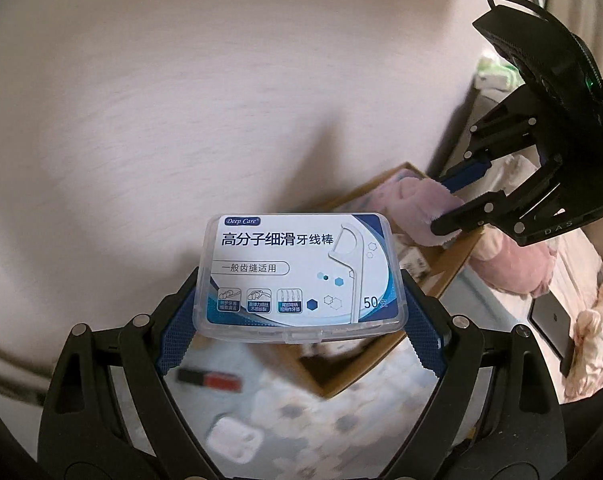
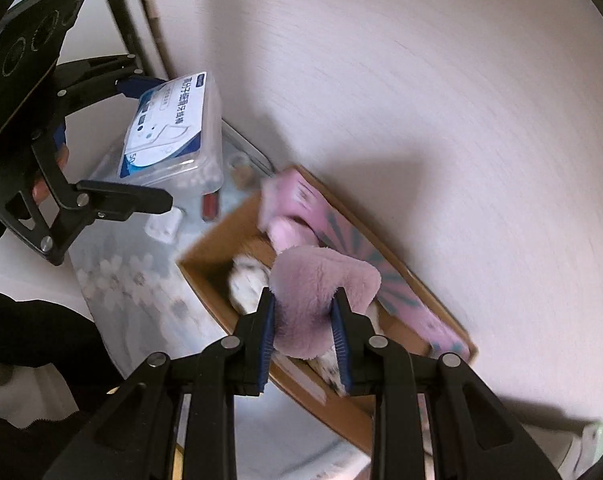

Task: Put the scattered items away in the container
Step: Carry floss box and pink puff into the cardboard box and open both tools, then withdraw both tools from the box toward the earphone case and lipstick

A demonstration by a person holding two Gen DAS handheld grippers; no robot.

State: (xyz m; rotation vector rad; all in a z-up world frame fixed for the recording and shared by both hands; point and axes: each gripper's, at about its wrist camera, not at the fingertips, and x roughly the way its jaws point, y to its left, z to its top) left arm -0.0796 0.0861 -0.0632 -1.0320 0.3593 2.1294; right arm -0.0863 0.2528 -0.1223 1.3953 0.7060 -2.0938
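My left gripper is shut on a clear plastic dental floss pick box with a blue and white label, held in the air above the table; it also shows in the right wrist view. My right gripper is shut on a pink fluffy item and holds it over the open cardboard box. In the left wrist view the right gripper grips the pink fluffy item above the cardboard box. Inside the box lie a pink patterned package and a speckled white item.
On the floral tablecloth lie a black and red lipstick and a small white case. A pale wall stands right behind the box. A pink plush thing and a dark tablet lie to the right.
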